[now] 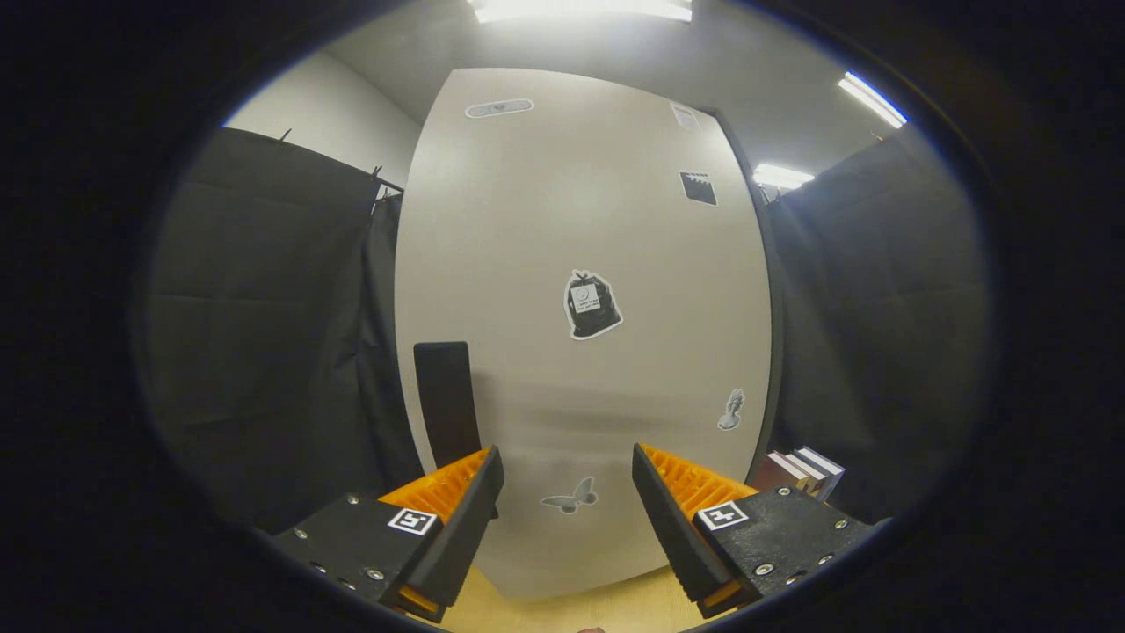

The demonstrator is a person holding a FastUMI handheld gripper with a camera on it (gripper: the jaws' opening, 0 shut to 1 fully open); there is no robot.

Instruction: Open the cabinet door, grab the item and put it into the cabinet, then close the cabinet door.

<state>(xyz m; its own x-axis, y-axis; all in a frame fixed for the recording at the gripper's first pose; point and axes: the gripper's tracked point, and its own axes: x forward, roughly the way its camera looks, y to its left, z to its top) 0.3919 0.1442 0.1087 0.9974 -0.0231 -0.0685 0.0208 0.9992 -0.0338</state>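
In the gripper view, the gripper is seen released, its two fingers spread apart with nothing held between them. Just ahead of them the pale cabinet door stands shut, marked with several stickers. A dark vertical handle is fixed near the door's left edge, just beyond the left finger. A few books are seen beside the cabinet's right side, beyond the right finger. A wooden surface lies below the fingers.
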